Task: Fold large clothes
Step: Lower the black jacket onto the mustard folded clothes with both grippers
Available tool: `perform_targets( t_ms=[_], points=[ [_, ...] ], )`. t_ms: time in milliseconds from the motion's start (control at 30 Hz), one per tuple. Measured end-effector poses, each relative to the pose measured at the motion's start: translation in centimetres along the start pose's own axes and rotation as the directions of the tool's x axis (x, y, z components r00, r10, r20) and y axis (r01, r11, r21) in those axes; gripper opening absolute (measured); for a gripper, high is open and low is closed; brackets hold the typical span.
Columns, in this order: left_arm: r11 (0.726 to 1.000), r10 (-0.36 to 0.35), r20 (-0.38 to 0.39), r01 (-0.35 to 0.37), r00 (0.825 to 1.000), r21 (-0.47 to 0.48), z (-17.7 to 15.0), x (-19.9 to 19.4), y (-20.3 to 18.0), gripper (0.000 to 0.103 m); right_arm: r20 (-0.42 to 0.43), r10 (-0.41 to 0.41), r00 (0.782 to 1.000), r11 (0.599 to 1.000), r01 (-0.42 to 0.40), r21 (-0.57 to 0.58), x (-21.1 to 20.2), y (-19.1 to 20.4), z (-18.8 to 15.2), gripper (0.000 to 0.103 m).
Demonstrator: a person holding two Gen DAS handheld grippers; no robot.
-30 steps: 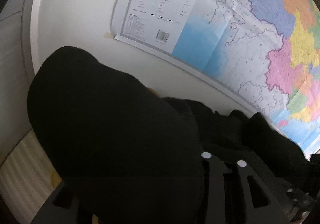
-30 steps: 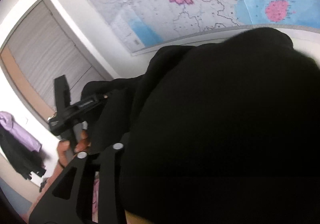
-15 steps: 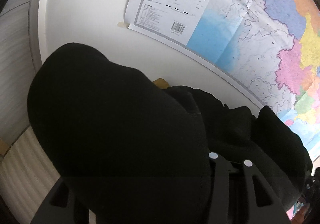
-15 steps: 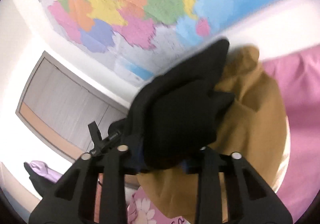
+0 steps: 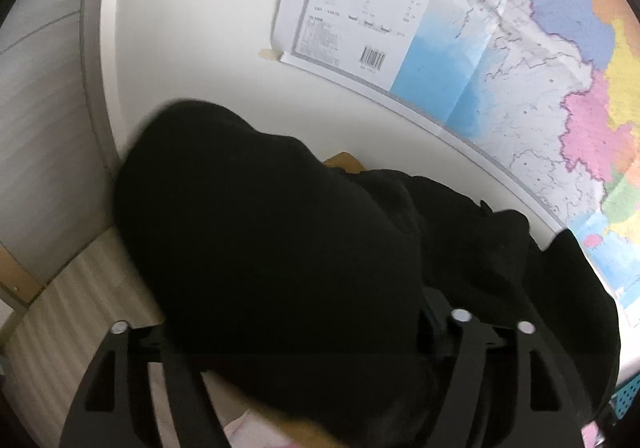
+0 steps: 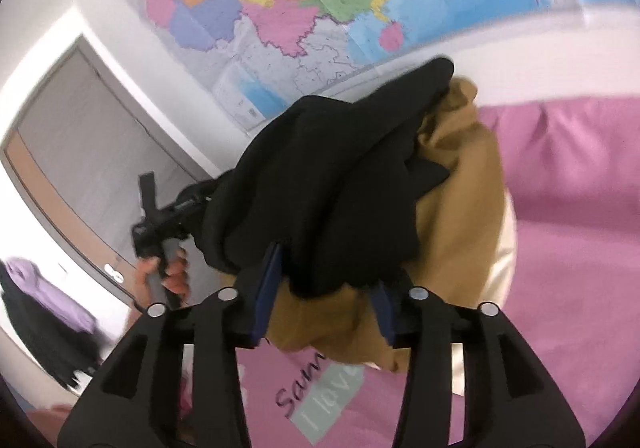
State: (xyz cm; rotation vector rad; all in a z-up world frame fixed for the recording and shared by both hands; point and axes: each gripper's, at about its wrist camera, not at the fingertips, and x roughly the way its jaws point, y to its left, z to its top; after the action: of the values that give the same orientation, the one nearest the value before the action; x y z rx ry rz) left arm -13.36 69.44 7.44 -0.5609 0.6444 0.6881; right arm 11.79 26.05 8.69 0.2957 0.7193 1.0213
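Black cloth (image 6: 332, 184) hangs bunched between the right gripper (image 6: 324, 288) fingers, over a brown garment (image 6: 452, 232) on the pink bed (image 6: 580, 228). Both grippers' jaws have just been opening. The left gripper (image 5: 288, 332) stands wide, cloth draped between its fingers, so the cloth may soon drop.

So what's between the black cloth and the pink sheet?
A tan cloth: in the right wrist view it lies under the black cloth, on the pink sheet.
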Motion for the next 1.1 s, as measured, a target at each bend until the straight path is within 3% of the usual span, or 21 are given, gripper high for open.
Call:
perform_targets(
  t_ms=[133,200,267,333,433,500,567,667,900,967,1033,1100],
  points=[
    [1.000,-0.021,0.088,0.021,0.996,0.000,-1.6,-4.5,0.9,0.075,-0.077,-0.012,0.997,0.992,0.003,-0.123,-2.3,1.3,0.1,0.047],
    [0.999,-0.027,0.156,0.024,0.987,0.023,-2.3,-7.0,0.7,0.076,-0.096,0.014,0.995,0.973,-0.035,-0.228,-3.4,3.3,0.4,0.046],
    [0.994,-0.070,0.203,0.052,0.977,0.092,-3.2,-9.3,-0.5,0.077,-0.030,-0.024,0.999,0.943,0.013,-0.331,-4.5,4.9,0.6,0.046],
    [0.978,-0.135,0.215,0.096,0.967,0.185,-4.0,-10.6,-2.7,0.084,0.013,-0.032,0.999,0.921,0.035,-0.387,-4.0,6.4,2.0,0.050],
    [0.956,-0.172,0.221,0.109,0.960,0.272,-4.6,-10.2,-5.5,0.091,0.063,-0.100,0.993,0.921,0.116,-0.373,-0.9,6.9,4.2,0.053],
    [0.952,-0.169,0.175,0.115,0.970,0.282,-4.7,-8.1,-6.9,0.091,0.089,-0.162,0.983,0.906,0.184,-0.381,1.7,6.9,5.1,0.053],
    [0.952,-0.147,0.139,0.102,0.979,0.288,-4.8,-5.9,-7.8,0.091,0.051,-0.212,0.976,0.906,0.216,-0.363,4.7,6.1,5.5,0.057],
    [0.959,-0.122,0.078,0.098,0.989,0.266,-5.5,-2.5,-8.0,0.090,-0.008,-0.261,0.965,0.914,0.244,-0.325,7.6,3.7,4.6,0.054],
    [0.959,-0.052,0.129,0.013,0.990,0.282,-7.7,-2.7,-8.7,0.093,0.010,-0.249,0.968,0.919,0.240,-0.313,6.1,2.6,2.9,0.056],
    [0.960,-0.033,0.147,-0.009,0.989,0.278,-8.2,-3.5,-8.9,0.094,0.031,-0.240,0.970,0.921,0.237,-0.310,5.1,2.9,2.8,0.063],
    [0.963,-0.027,0.165,-0.019,0.986,0.270,-8.7,-4.5,-9.2,0.097,0.056,-0.225,0.973,0.922,0.231,-0.311,4.2,3.5,2.3,0.079],
    [0.963,-0.016,0.179,-0.033,0.984,0.269,-9.2,-5.3,-9.4,0.097,0.079,-0.225,0.971,0.914,0.238,-0.328,3.4,4.1,1.4,0.084]
  ],
)
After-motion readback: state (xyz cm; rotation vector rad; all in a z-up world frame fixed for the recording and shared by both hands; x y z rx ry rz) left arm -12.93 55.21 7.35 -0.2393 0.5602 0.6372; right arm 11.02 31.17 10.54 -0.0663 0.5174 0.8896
